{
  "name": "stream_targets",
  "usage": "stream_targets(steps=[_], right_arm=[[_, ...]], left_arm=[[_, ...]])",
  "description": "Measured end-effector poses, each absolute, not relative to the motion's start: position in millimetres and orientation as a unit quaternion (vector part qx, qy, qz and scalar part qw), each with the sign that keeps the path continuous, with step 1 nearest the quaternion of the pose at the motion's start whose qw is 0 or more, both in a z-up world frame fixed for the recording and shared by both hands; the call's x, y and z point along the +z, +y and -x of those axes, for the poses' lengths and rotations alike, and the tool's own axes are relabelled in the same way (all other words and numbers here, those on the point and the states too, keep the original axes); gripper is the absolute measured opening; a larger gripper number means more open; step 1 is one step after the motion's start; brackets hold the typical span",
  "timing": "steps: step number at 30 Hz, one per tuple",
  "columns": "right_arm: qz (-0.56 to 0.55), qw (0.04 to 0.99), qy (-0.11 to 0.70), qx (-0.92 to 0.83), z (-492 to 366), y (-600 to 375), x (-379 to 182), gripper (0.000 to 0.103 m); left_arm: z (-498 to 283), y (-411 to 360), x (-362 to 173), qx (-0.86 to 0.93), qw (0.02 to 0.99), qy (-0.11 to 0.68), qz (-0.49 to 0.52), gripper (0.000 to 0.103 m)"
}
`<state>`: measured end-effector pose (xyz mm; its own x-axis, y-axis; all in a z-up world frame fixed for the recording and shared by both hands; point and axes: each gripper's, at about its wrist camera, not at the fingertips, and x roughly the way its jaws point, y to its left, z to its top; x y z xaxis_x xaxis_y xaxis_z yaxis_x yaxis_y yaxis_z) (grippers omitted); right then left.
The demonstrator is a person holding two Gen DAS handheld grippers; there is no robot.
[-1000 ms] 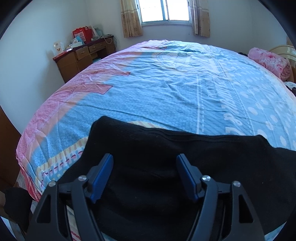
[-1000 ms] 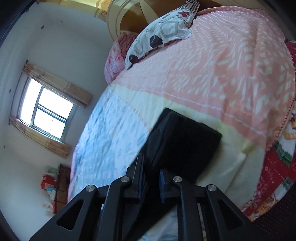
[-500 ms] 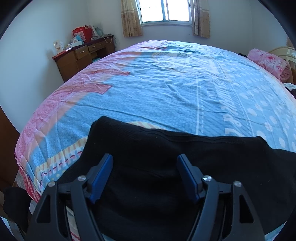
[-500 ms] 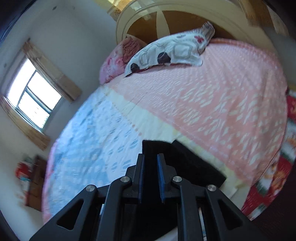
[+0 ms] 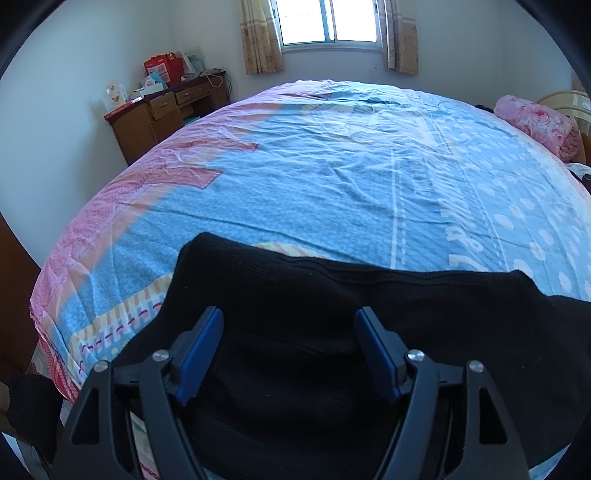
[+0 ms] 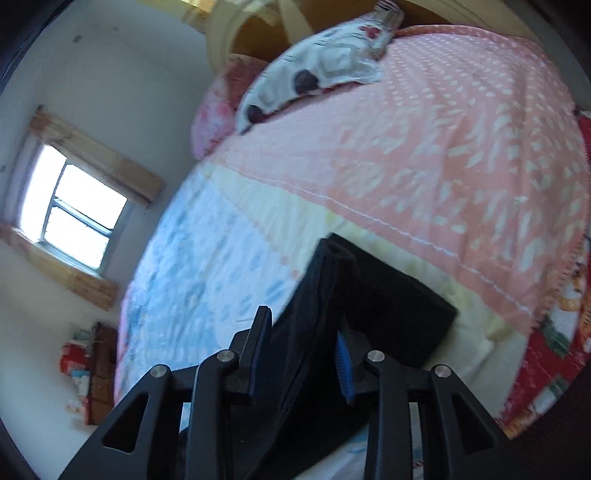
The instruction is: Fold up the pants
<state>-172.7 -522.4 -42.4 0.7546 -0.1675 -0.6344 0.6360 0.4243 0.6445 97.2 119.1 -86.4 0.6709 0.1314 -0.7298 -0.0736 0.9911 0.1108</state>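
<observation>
black pants (image 5: pixel 332 350) lying folded at the near edge of the bed (image 5: pixel 332 177), on the blue and pink patterned cover, with 1 raised flap of the same pants (image 6: pixel 317 317) standing up between the right fingers.

likely trouble first: could slump out of line, since the right gripper (image 6: pixel 301 332) has its fingers parted, with the upright fold of cloth passing between them and apparently touching neither pad firmly. nothing visibly pinning that flap, so a sideways drift of the hand could drag it crooked or let it topple the wrong way. could also slide toward the bed edge, being close to it and made of soft, limp knit. a catch on the blue pad (image 6: pixel 343 356) during a pull-away might lift a layer and undo the stack.

left gripper (image 5: pixel 290 347) low over the pants, pointing across the bed toward the window (image 5: pixel 328 20), level, fingers spread wide and holding nothing; cloth lies beneath and between them, contact not clear. right gripper rolled hard to 1 side, so the room appears tilted, aimed along the bed toward the pillows (image 6: pixel 317 70), fingers part-way apart around the flap, not clamped.

judged stage: near the end of a fold, release or smoothing step.
</observation>
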Motion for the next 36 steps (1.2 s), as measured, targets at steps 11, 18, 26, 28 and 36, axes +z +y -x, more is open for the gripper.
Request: stream_targets(steps=[11,18,26,28,36], right_arm=[[-0.377,0.893,0.206,-0.136,89,-482,57,0.003],[-0.426,0.874,0.165,-0.165,146,-506,35,0.003],[-0.489,0.815,0.200,-0.237,216,-518,-77,0.002],[-0.480,0.815,0.204,-0.253,213,-516,-72,0.002],[-0.438,0.797,0.234,-0.344,210,-511,-54,0.004]], left_arm=[[-98,122,-85,0.058,0.914,0.401,-0.025,0.075],[-98,121,-85,0.057,0.914,0.399,-0.034,0.075],[-99,119,-85,0.057,0.912,0.404,-0.037,0.075],[-99,119,-85,0.056,0.913,0.404,-0.036,0.075],[-99,120,-85,0.049,0.914,0.402,-0.040,0.075]])
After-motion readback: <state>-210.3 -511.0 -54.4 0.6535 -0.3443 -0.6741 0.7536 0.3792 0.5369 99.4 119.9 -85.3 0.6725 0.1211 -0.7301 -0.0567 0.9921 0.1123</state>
